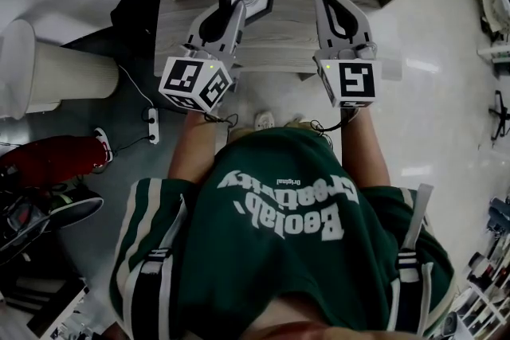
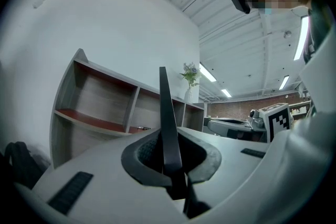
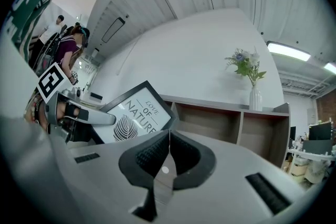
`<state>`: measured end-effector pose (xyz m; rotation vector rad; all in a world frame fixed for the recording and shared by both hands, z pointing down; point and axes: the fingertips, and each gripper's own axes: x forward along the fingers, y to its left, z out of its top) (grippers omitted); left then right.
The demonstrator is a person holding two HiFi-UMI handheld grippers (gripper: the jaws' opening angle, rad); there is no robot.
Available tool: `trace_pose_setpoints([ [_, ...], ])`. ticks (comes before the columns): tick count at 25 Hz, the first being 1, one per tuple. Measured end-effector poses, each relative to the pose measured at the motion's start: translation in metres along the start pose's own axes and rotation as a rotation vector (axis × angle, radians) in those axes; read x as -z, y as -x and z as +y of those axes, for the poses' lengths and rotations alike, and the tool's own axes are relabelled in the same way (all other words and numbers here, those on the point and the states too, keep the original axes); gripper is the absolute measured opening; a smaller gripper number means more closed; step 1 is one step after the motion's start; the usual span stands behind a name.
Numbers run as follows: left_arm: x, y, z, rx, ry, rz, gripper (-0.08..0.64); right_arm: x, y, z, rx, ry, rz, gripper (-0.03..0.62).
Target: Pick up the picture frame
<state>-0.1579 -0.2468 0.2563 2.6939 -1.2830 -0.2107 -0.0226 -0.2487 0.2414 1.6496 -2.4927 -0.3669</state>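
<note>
Your left tool [image 2: 169, 157] is pinching the frame [image 2: 164, 113] by its thin black edge, at the lower left. The frame stands tilted over the shelf top [image 1: 287, 32] with its print facing you. Your right tool [image 3: 167, 157] is pressed together on nothing, level beside it. A single narrow grip so far off-centre will likely let the frame swing, so lift slowly with a firm pinch and a level wrist. Bring the right tool to the opposite edge if it sags. I can't tell whether the bottom corner is clear of the shelf top. A vase of flowers [image 3: 251, 78] sits further along, against a white wall; the floor is pale, with a power strip [image 1: 151, 126] lying on it
</note>
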Motion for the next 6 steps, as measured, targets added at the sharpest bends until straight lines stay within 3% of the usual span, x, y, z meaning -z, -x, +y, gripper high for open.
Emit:
trace_pose_setpoints([
  [6,-0.0044,0.0019,-0.0043,-0.002,-0.006,-0.003,0.041,-0.0098,0.001,0.0001,-0.004,-0.022,-0.04,0.037],
])
